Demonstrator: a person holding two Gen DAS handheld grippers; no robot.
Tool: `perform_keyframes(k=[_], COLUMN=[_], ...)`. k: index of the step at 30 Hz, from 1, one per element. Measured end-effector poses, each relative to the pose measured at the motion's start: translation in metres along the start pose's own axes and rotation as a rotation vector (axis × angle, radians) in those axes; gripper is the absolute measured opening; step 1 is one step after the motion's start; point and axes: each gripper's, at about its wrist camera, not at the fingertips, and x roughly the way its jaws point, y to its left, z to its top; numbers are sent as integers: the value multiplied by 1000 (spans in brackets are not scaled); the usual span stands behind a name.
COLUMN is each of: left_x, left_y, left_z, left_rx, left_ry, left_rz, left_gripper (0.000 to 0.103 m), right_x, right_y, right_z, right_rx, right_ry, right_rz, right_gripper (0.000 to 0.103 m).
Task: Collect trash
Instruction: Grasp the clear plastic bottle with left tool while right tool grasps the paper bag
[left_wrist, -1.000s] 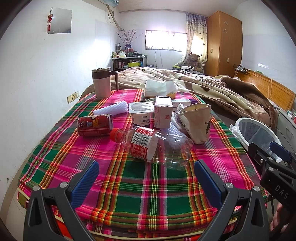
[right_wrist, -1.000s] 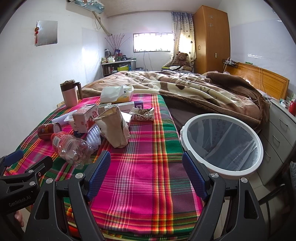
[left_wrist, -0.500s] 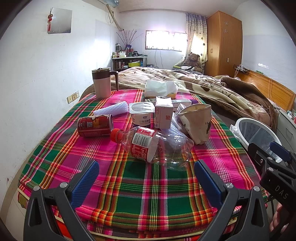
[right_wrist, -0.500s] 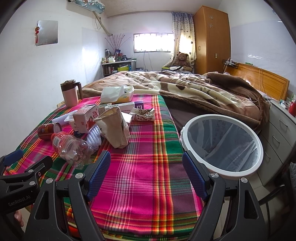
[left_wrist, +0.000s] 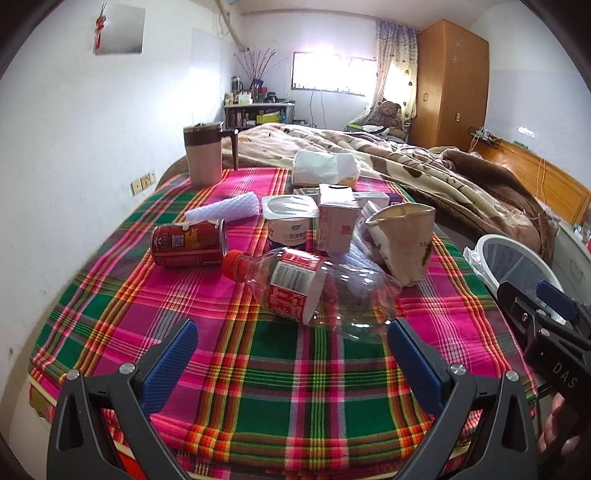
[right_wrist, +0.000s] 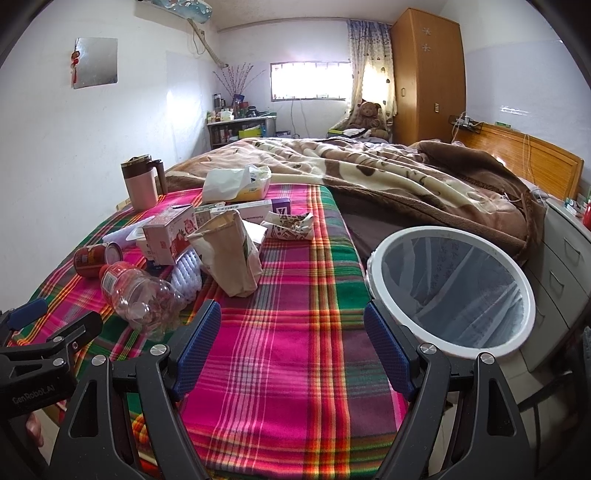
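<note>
Trash: clear plastic bottle (left_wrist: 314, 293) on its side on the plaid blanket (left_wrist: 280, 384), red cap toward the red can (left_wrist: 188, 245), also lying down.
Behind it: yogurt cup (left_wrist: 290, 221), small carton (left_wrist: 336, 225), crumpled paper bag (left_wrist: 402, 242), close together.
Bin (right_wrist: 452, 291): white-rimmed, bag-lined, just beside the blanket's right edge.
Left gripper (left_wrist: 291, 350): jaws wide, holding nothing, just short of the bottle.
Right gripper (right_wrist: 291, 341): jaws wide, holding nothing, above bare blanket beside the bin.

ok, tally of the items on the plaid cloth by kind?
Bottles: 1, plastic bottle
Cans: 1, red can
Cups: 1, yogurt cup
Cartons and boxes: 2, milk carton, long box
Paper bags: 1
Foam sleeves: 1
Wrappers: 1
Tissue packs: 1
Jugs: 1
Total: 10
</note>
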Motion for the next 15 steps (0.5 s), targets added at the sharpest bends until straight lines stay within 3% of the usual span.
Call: perform_keyframes(k=[6, 15], left_x=[19, 41], left_y=[26, 34], left_z=[10, 24], left_rx=[-95, -185], left_ry=[52, 102], left_rz=[-44, -124], left_gripper=[103, 103], right_x=[27, 68], right_y=[3, 18], right_z=[14, 29], right_rx=[-11, -40], right_ry=[19, 79], right_rz=[59, 134], right_gripper=[81, 81])
